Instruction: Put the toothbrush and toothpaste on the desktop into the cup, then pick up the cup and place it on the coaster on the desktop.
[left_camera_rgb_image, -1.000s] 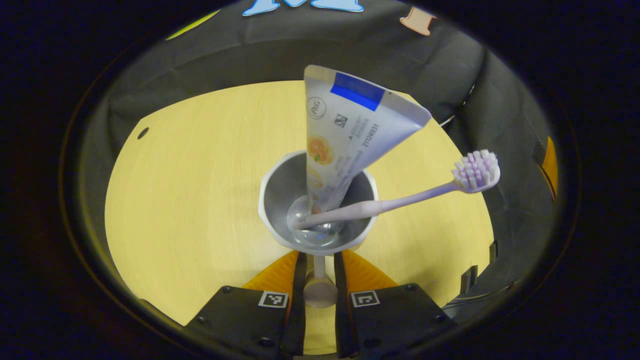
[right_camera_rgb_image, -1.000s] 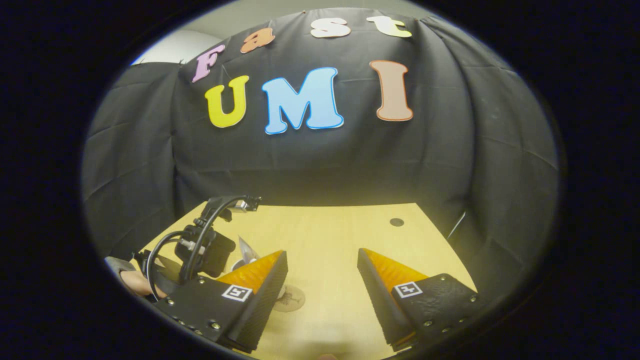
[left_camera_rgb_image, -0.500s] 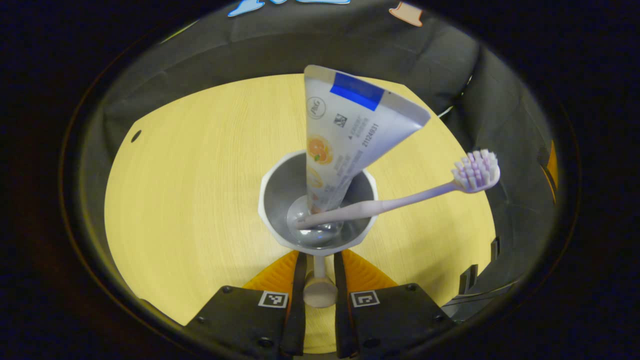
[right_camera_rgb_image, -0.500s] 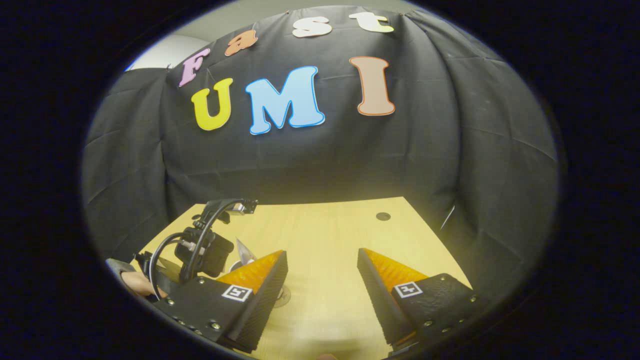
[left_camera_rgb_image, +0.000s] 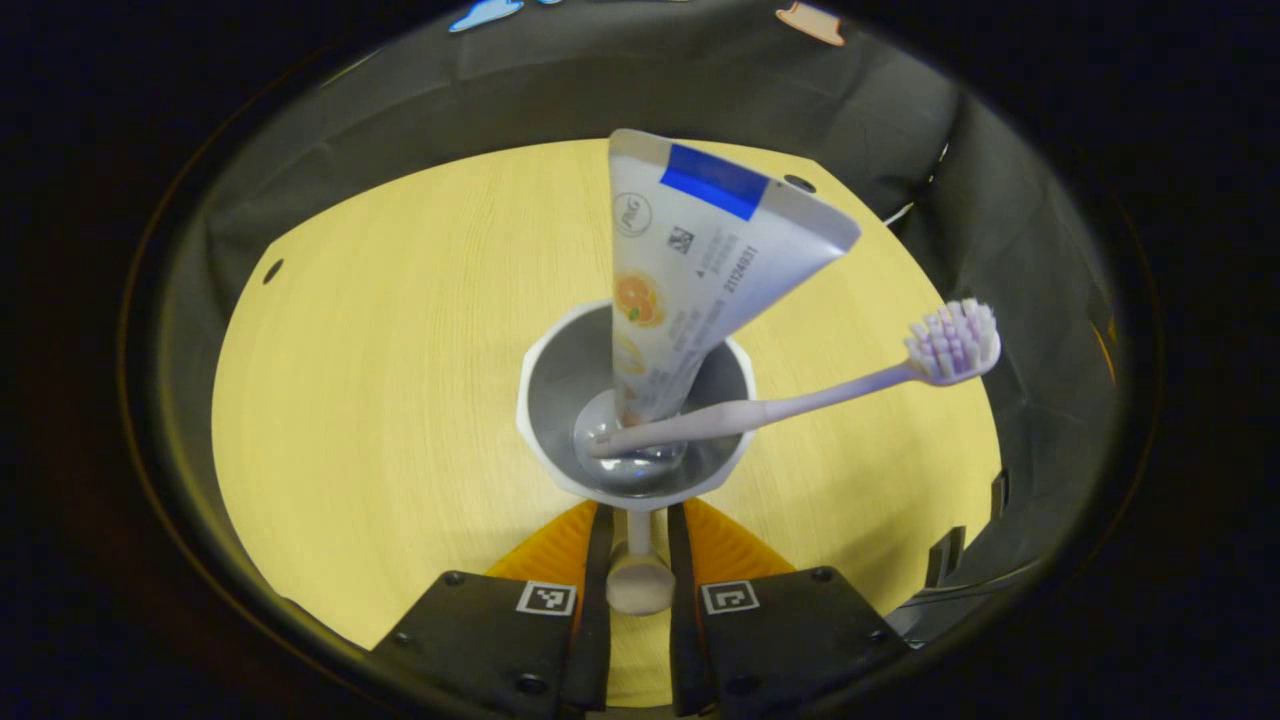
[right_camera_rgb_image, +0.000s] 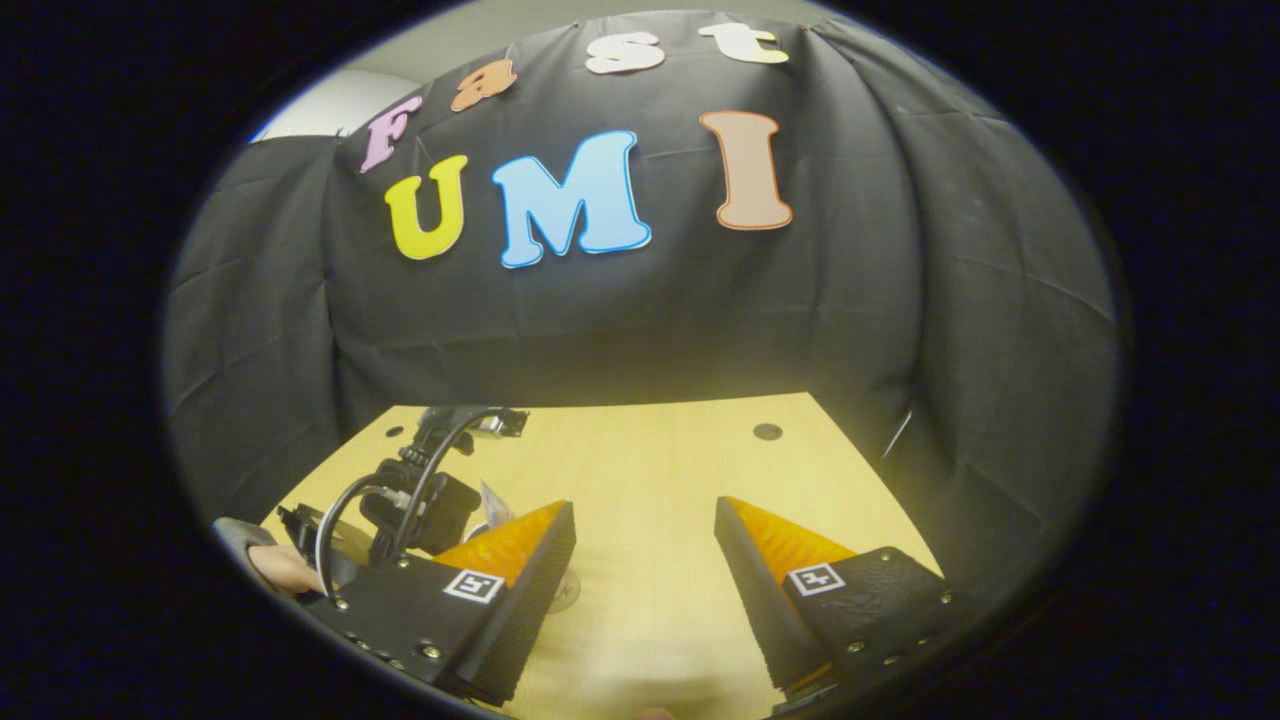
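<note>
From the left gripper view you look straight down into the cup, a grey one with a pale rim, held over the light wooden table. The toothpaste stands in it cap down, its flat crimped end fanning up and leaning to the right, and the toothbrush rests with its handle end at the bottom of the cup and its bristled head sticking out over the rim to the right. The left hand-held gripper is closed down narrow on the cup's handle, one finger pressed to each side, so the cup sits just beyond the fingertips. The right gripper view gives a lower, flatter look across the table toward the black cloth wall. There the right hand-held gripper is spread wide with nothing between its fingers, hovering above bare tabletop. Off to its left in that view you can see the other gripper's body with its looping black cable, the hand holding it, and a sliver of the toothpaste behind the near finger. A thin round edge, possibly the coaster, peeks out beside that finger; I cannot tell for certain.
</note>
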